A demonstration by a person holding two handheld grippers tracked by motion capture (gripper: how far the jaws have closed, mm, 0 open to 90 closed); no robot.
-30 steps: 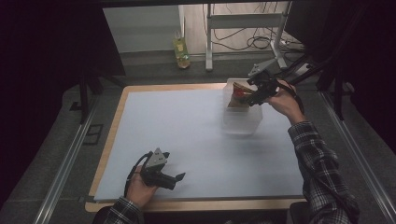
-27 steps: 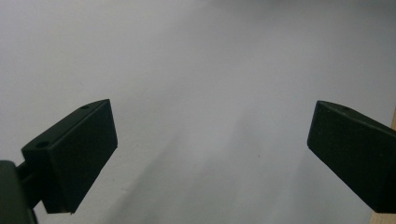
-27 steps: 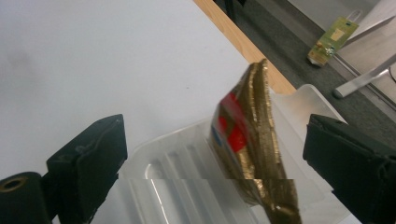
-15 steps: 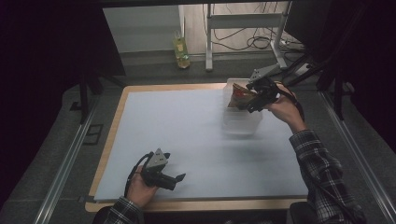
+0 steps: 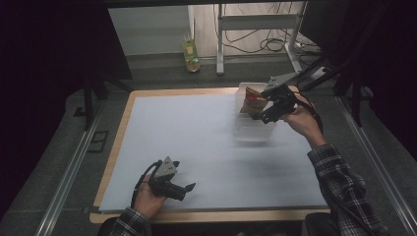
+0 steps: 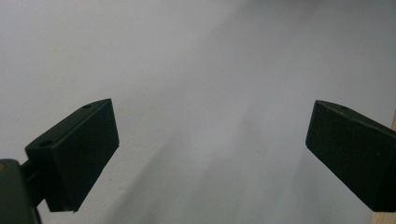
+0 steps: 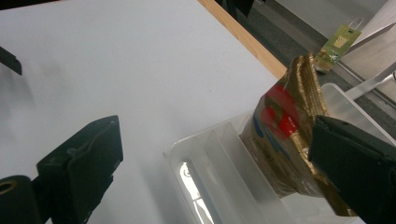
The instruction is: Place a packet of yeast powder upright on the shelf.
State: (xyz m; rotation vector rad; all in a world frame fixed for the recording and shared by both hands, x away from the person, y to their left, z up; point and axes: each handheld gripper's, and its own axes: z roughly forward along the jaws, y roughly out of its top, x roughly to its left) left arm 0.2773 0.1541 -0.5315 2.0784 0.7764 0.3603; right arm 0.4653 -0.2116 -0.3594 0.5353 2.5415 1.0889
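Fingers (image 7: 100,158) apart, packet (image 7: 285,140) upright — seemingly — in bin (image 7: 210,158)

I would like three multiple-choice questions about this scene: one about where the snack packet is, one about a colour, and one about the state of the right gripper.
1. Where is the snack packet?
A. Inside the clear plastic bin
B. Flat on the white table cover, beside the left gripper
C. On the floor behind the table

2. What colour is the packet mostly?
A. Blue with white
B. Gold with red
C. Plain black

3. How does the right gripper stand?
A. Shut on the packet
B. Shut on the bin's rim
C. Open

Answers:
1 A, as the right gripper view shows the packet upright between the bin's walls.
2 B, as its wrapper is gold with a red patch.
3 C, as its two black jaws stand wide apart in the right gripper view, and do not clamp the packet.
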